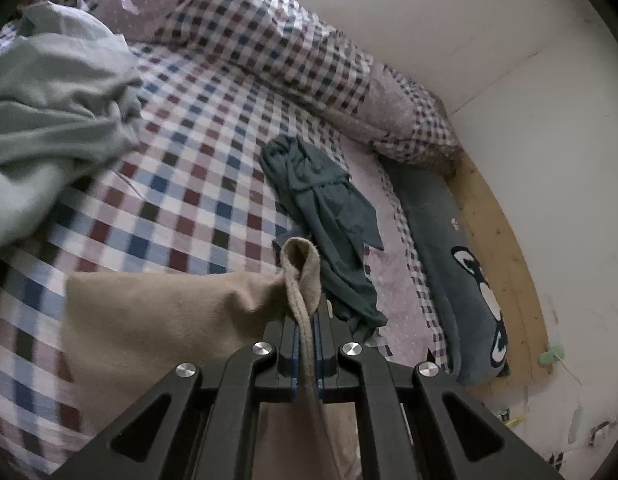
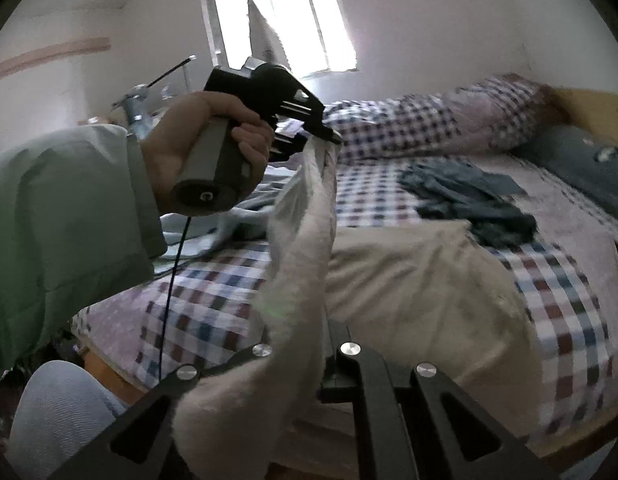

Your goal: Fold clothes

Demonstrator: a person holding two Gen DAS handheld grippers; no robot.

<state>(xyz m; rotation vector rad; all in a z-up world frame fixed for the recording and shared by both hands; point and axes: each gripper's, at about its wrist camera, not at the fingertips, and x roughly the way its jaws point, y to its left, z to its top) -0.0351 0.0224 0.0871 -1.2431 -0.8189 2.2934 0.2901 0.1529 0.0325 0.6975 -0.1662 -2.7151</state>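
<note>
Checked bedding covers the bed [image 1: 197,184], which stands against white walls with a bright window [image 2: 285,20] behind it.

Beige garment [image 1: 157,320]: it lies partly spread on the bed and partly lifted. In the left wrist view, one edge runs lengthwise between the fingers of the left gripper [image 1: 307,328] and loops up just beyond their tips. The fingers are pressed together on this edge, pinching it. The rest of the cloth hangs away to the left and below.

In the right wrist view, the left gripper [image 2: 333,138] is held in a hand [image 2: 205,148] with a green sleeve, and the cloth hangs from its tips in a stretched strip. This strip runs down to the right gripper [image 2: 309,360], where it drapes over the fingers and hides them. Those fingers are closed; the cloth passes between them, gripped.

Dark teal garment [image 1: 329,216]: it lies crumpled on the bed, just beyond the beige one. Grey pillow [image 1: 461,280]: it rests at the bed edge, beside the wooden frame. Pale green cloth [image 1: 57,108]: it fills the left of the left wrist view.
</note>
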